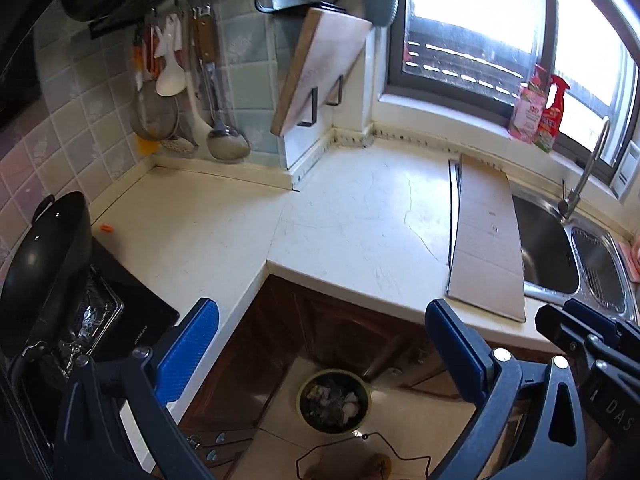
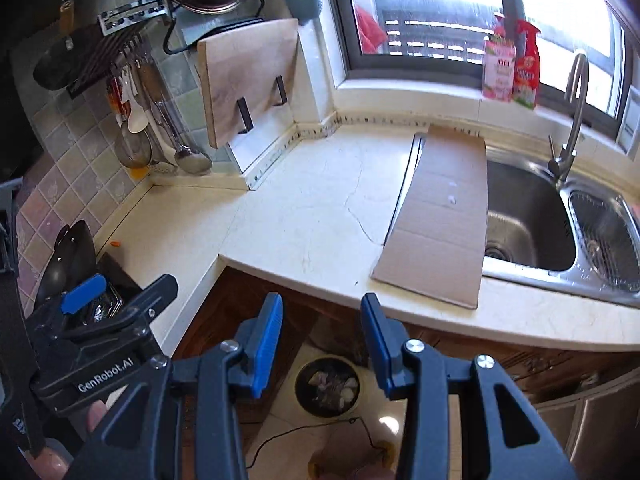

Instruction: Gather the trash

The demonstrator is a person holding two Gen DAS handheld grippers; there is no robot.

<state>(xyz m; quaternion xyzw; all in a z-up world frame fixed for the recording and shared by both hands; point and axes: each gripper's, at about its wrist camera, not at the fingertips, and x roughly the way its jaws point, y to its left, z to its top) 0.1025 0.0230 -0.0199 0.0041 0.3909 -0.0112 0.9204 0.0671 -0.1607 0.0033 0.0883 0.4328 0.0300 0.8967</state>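
Left wrist view: left gripper [image 1: 322, 344] jaws wide apart, empty. Trash bin [image 1: 333, 400] lies below on the floor; cardboard sheet [image 1: 486, 236] lies ahead-right on the countertop [image 1: 340, 220], long axis running away.

Right wrist view: right gripper [image 2: 322, 340] parted, empty, nearer the cardboard sheet [image 2: 440, 216].

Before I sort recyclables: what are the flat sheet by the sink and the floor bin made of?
Flat sheet: corrugated cardboard apparently, matte brown with fold creases. Floor bin: hard to tell; smooth pale rim suggests plastic, dark inside holding crumpled scraps.
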